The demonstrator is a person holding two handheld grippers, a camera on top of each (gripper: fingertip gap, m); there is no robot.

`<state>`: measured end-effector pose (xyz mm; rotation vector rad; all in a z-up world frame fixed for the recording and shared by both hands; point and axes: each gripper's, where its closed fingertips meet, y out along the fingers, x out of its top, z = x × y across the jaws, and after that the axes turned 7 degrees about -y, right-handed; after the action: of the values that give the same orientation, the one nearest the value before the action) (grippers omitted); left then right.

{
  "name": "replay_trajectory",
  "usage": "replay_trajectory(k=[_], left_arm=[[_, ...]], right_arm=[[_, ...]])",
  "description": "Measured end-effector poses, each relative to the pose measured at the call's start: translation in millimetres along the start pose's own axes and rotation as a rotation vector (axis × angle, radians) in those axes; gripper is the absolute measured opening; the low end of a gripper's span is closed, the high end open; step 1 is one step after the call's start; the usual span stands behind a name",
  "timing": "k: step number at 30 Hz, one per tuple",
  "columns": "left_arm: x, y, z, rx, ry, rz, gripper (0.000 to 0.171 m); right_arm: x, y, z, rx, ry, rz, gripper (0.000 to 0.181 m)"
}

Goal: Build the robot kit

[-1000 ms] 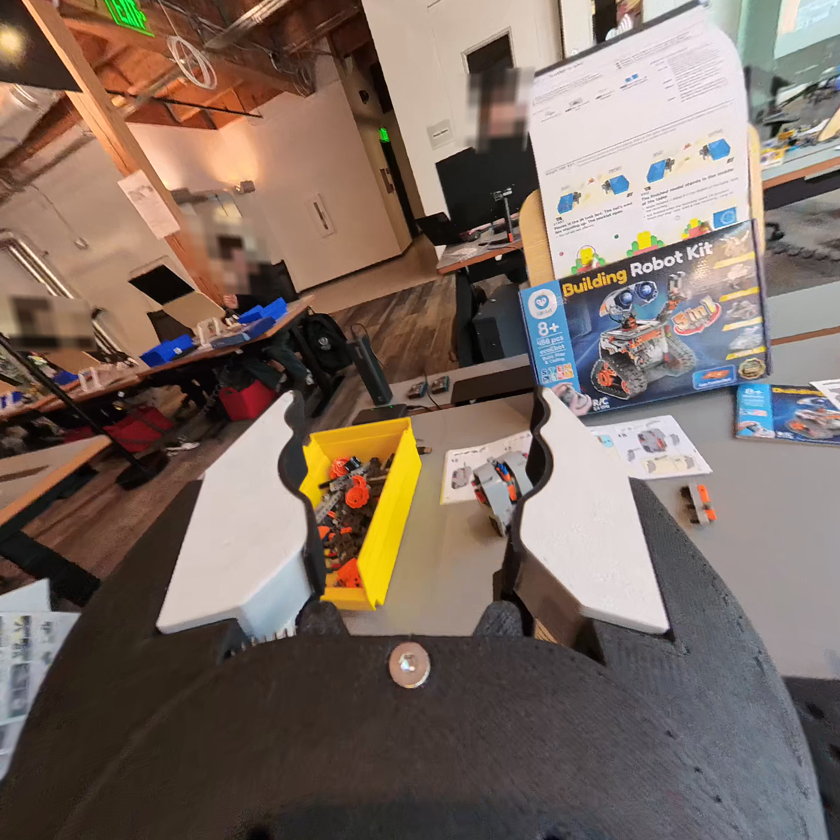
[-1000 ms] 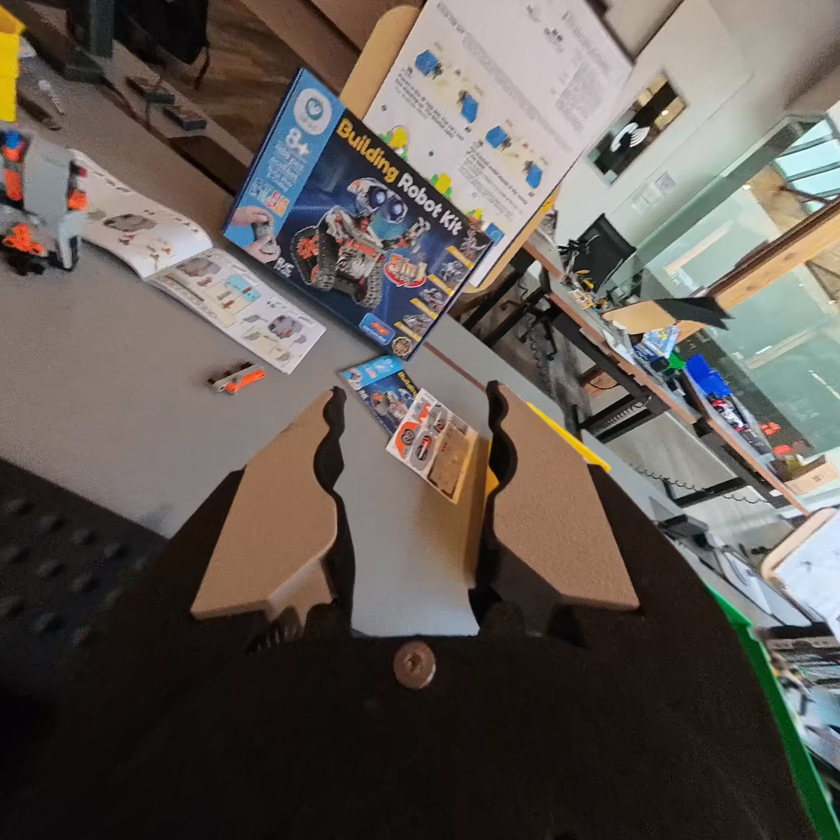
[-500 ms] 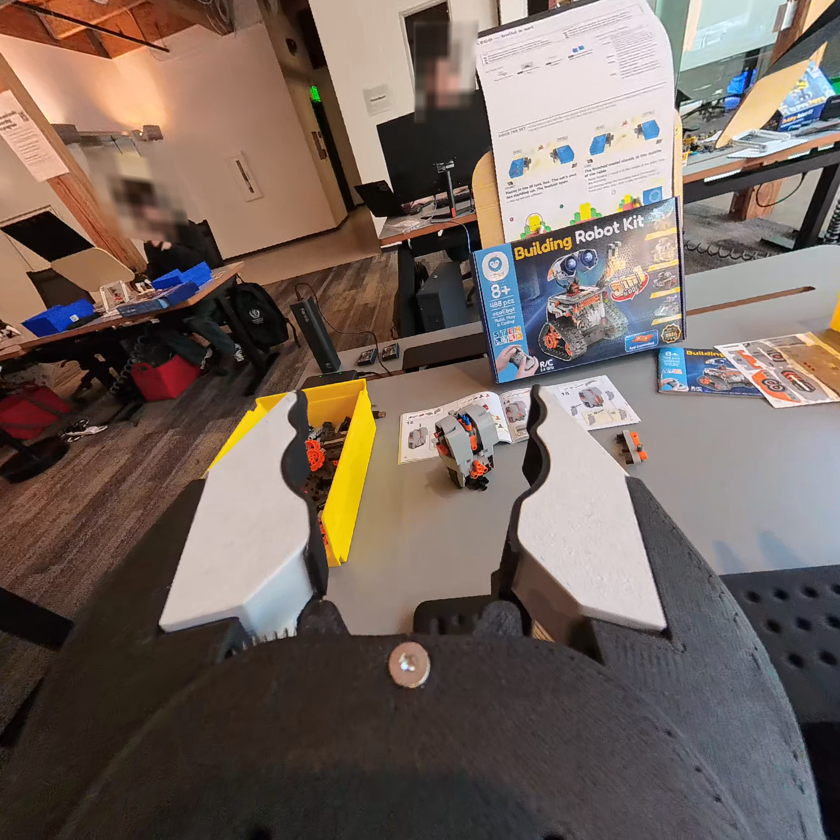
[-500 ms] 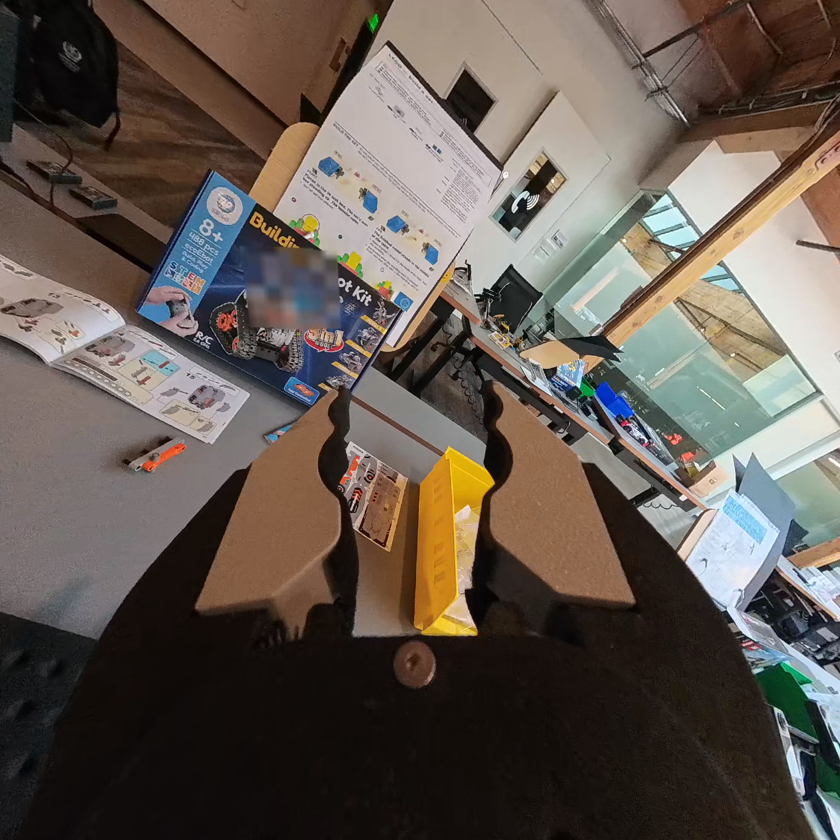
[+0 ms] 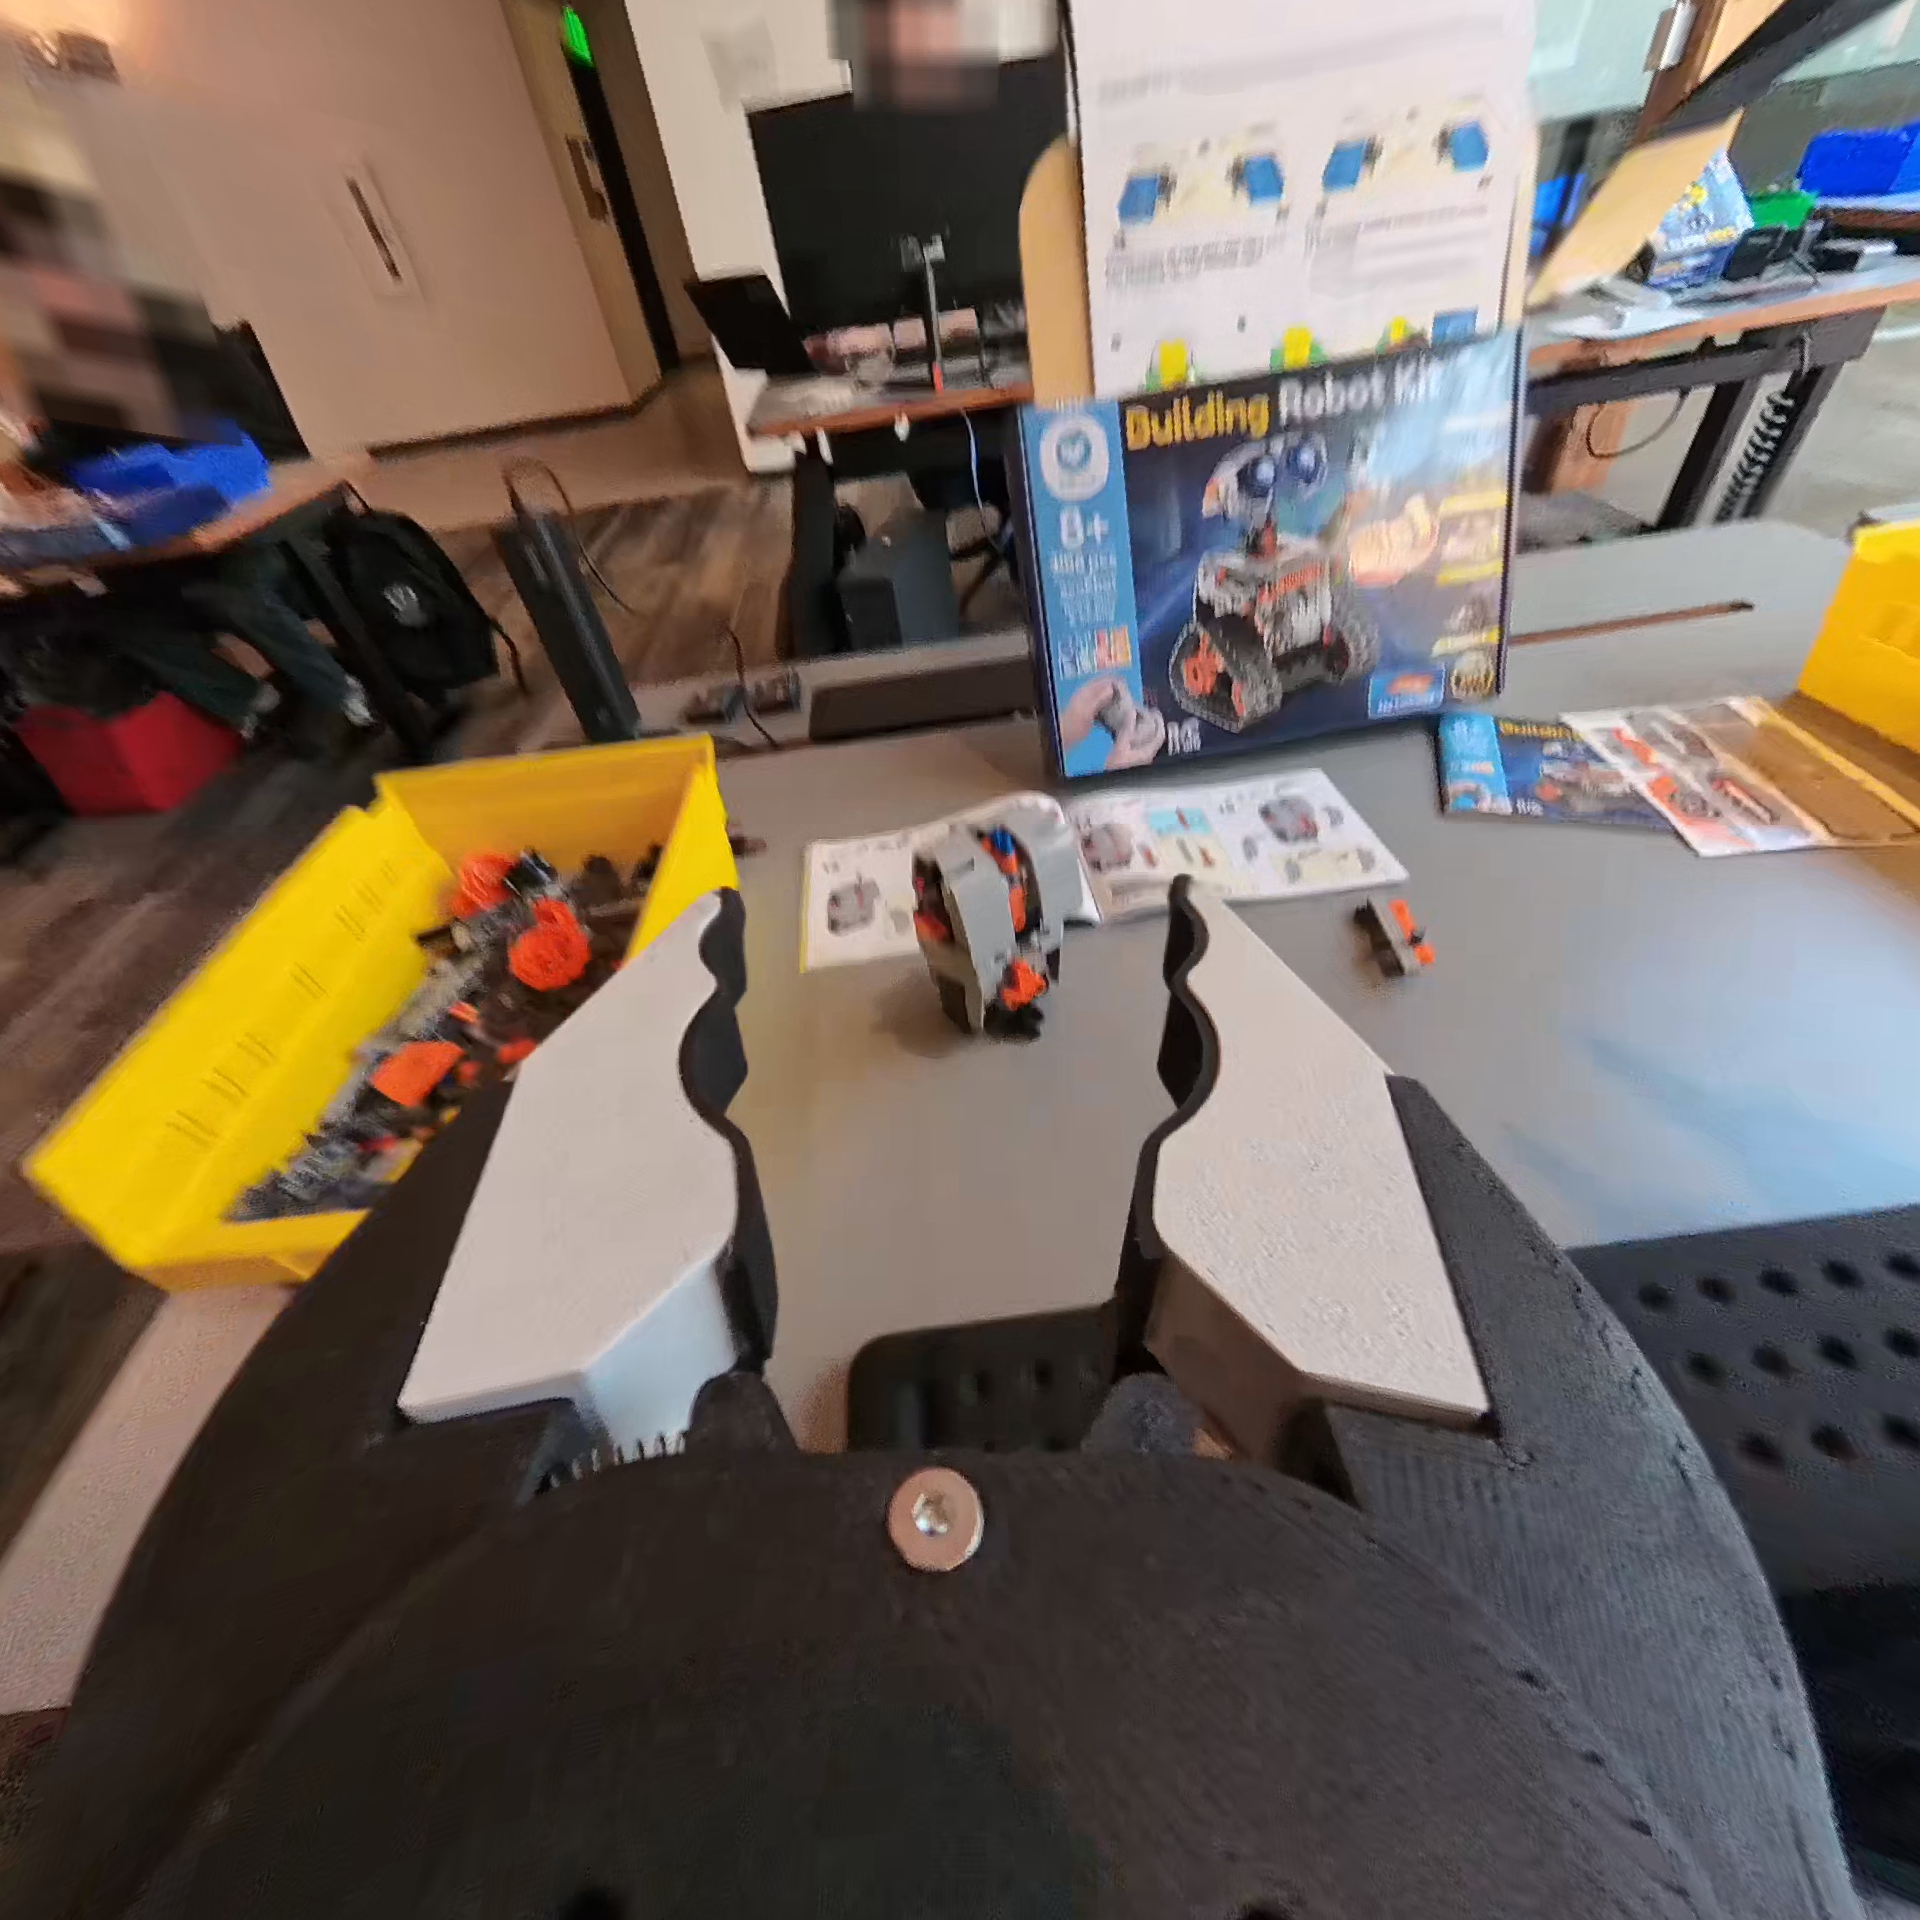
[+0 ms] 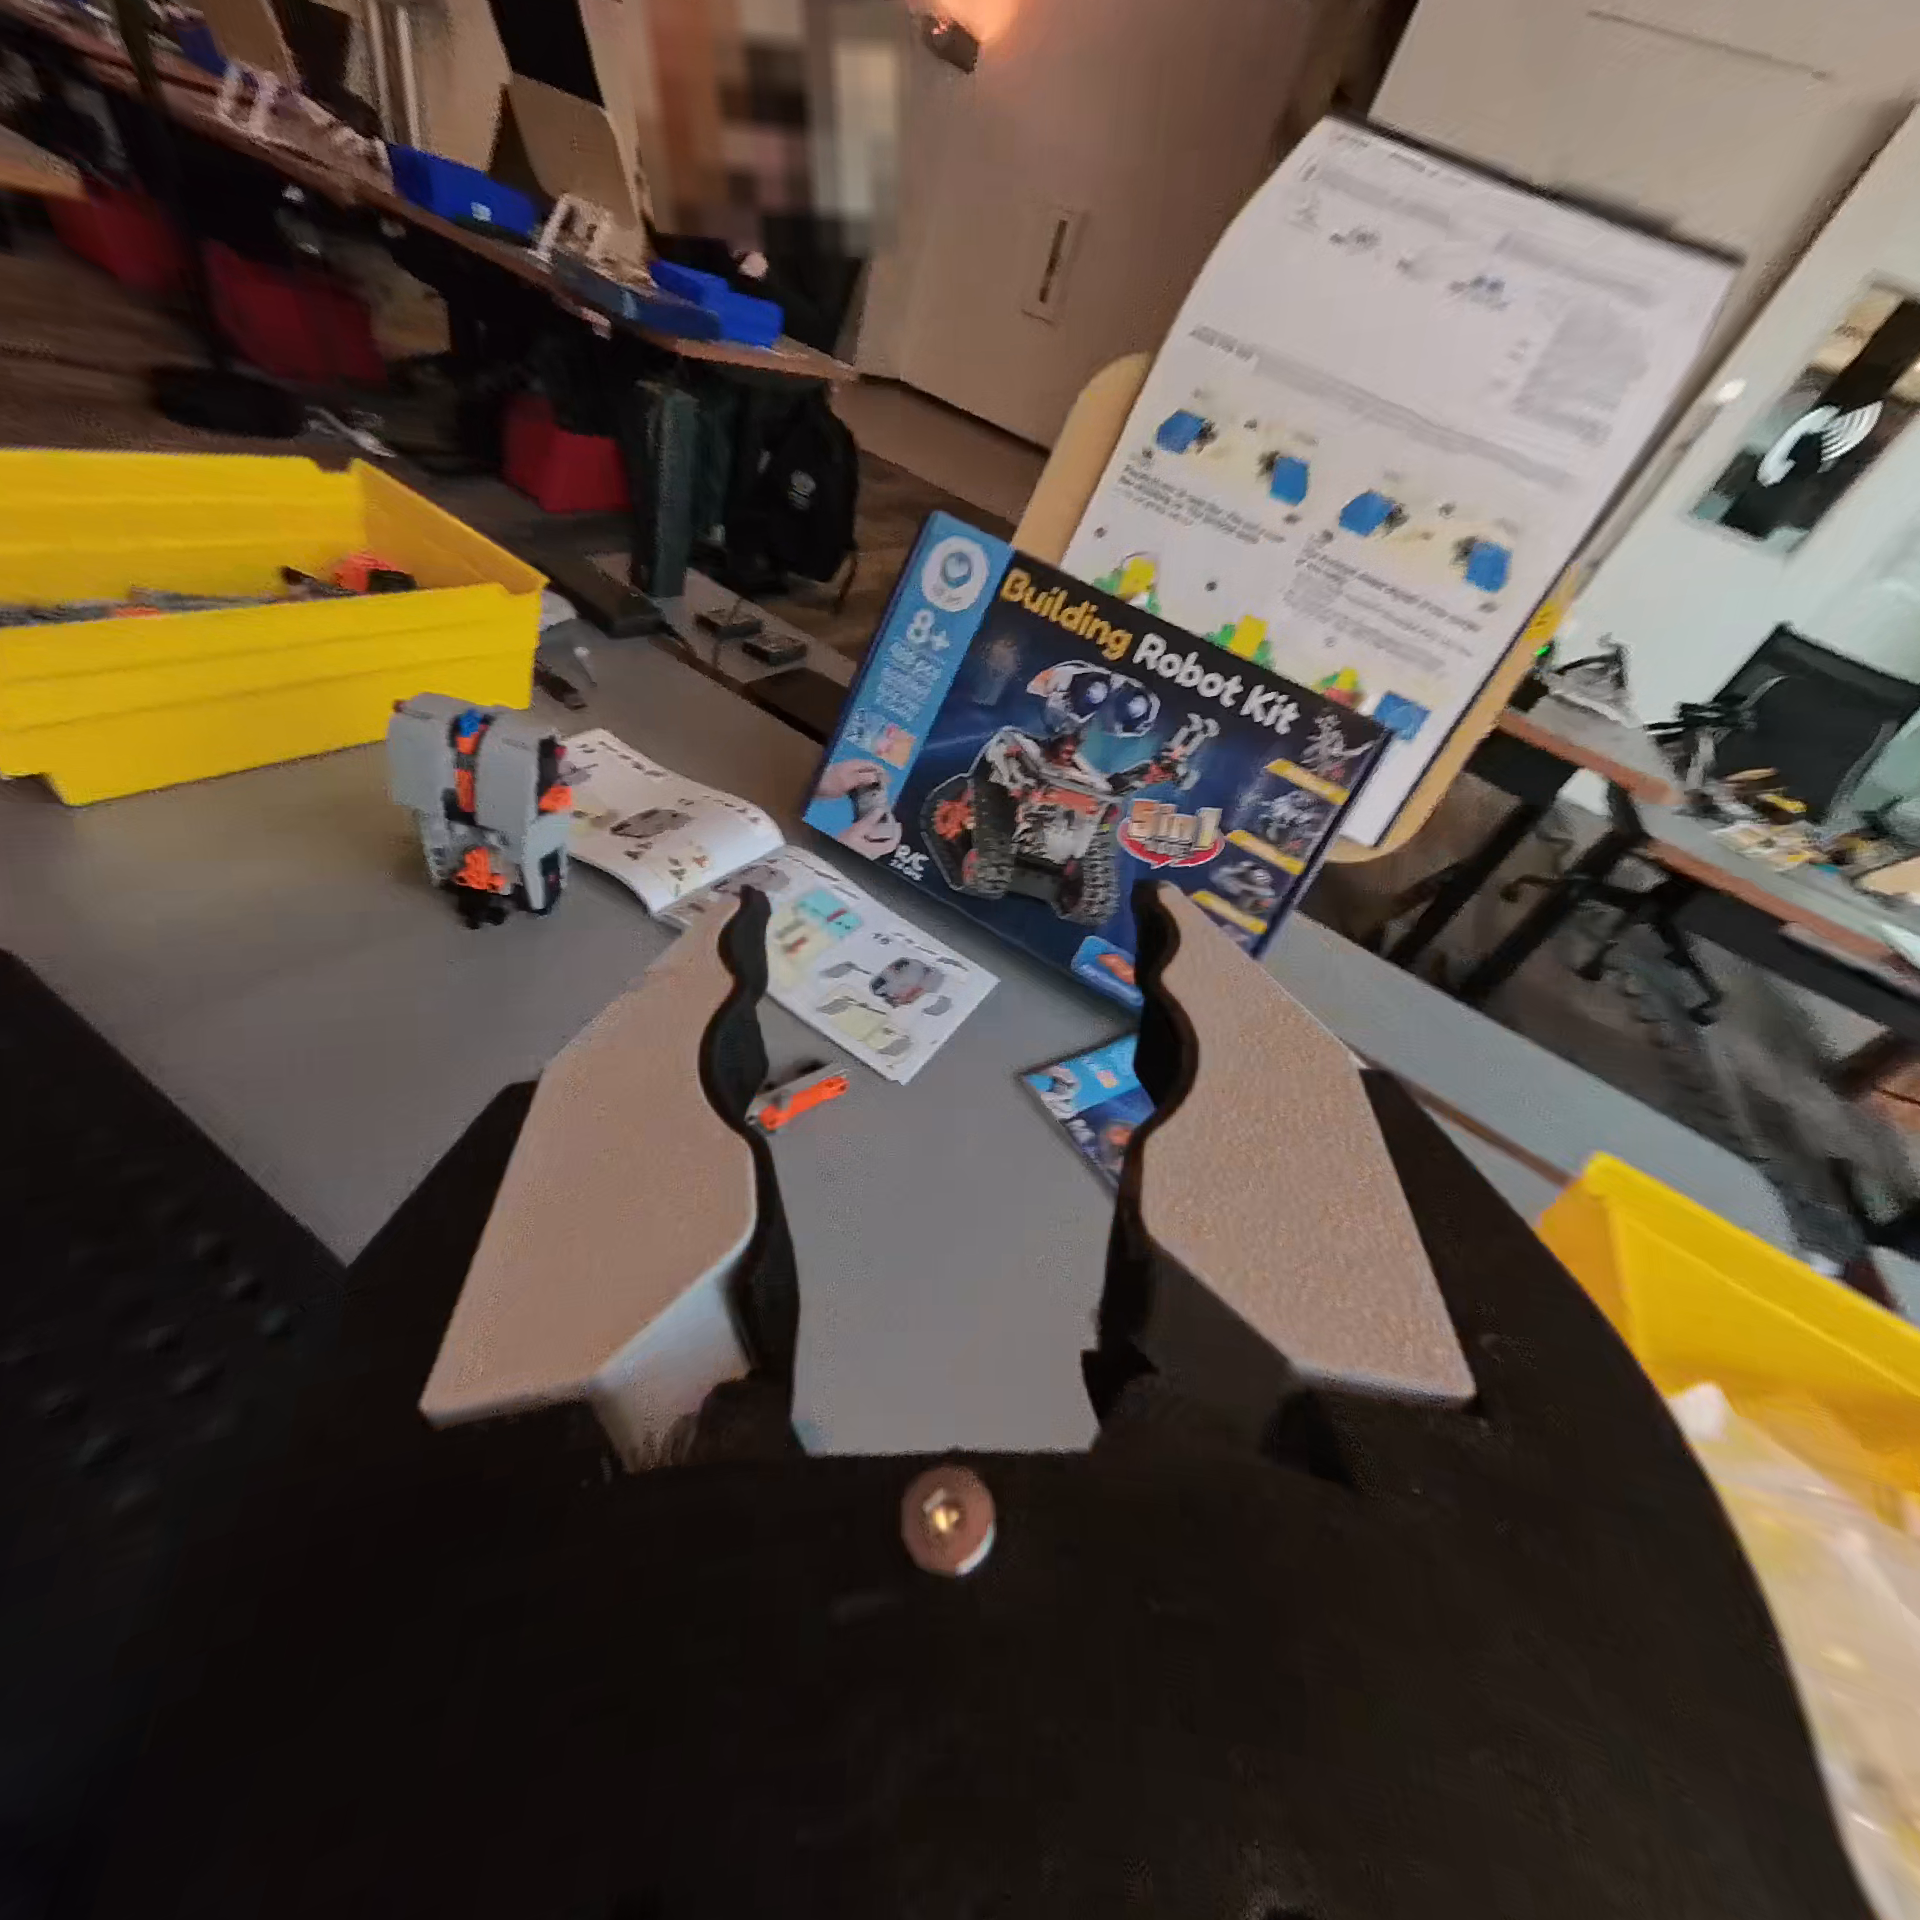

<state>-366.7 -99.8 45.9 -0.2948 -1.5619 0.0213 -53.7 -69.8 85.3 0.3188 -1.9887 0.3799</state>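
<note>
A small grey and orange built model (image 5: 982,930) stands upright on the grey table (image 5: 1558,1091), in front of an open instruction booklet (image 5: 1195,842). My left gripper (image 5: 956,914) is open and empty, above the table, with the model just beyond its tips. In the right wrist view the model (image 6: 478,805) stands to the left. My right gripper (image 6: 945,914) is open and empty, above the table. A small orange and grey piece (image 6: 800,1096) lies below, near its left finger; it also shows in the left wrist view (image 5: 1397,930).
A yellow bin (image 5: 208,1091) of loose parts sits at the table's left edge. A blue kit box (image 5: 1268,561) stands at the back with a white printed board behind. Leaflets (image 5: 1683,769) lie right. Another yellow bin (image 6: 1745,1309) is at the far right. A black perforated mat (image 5: 1787,1351) lies near. To the model (image 6: 478,805): left tips about 20 cm, right tips about 30 cm. My left wrist view (image 5: 1038,908) looks at it from another angle.
Both views have swung. The left gripper has lowered and turned so the model sits between its tips. The right gripper has turned left, bringing the model and left bin into view.
</note>
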Motion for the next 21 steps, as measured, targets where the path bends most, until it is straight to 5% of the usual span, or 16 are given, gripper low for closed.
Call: replay_trajectory(k=[5, 11, 16, 21], left_arm=[[-69, 57, 7, -0.132, -0.052, 0.122, 0.069], [-40, 120, -8, -0.380, 0.011, 0.132, 0.064], [-28, 115, 9, -0.339, 0.032, 0.085, 0.067], [-58, 101, 10, -0.362, -0.042, 0.047, 0.067]], right_arm=[[-56, 45, 43, 0.268, 0.245, -0.055, 0.056], [-101, 58, 44, 0.287, 0.163, 0.000, 0.000], [-120, 71, 52, 0.413, 0.194, 0.024, 0.000], [-142, 91, 63, 0.468, 0.123, 0.052, 0.000]])
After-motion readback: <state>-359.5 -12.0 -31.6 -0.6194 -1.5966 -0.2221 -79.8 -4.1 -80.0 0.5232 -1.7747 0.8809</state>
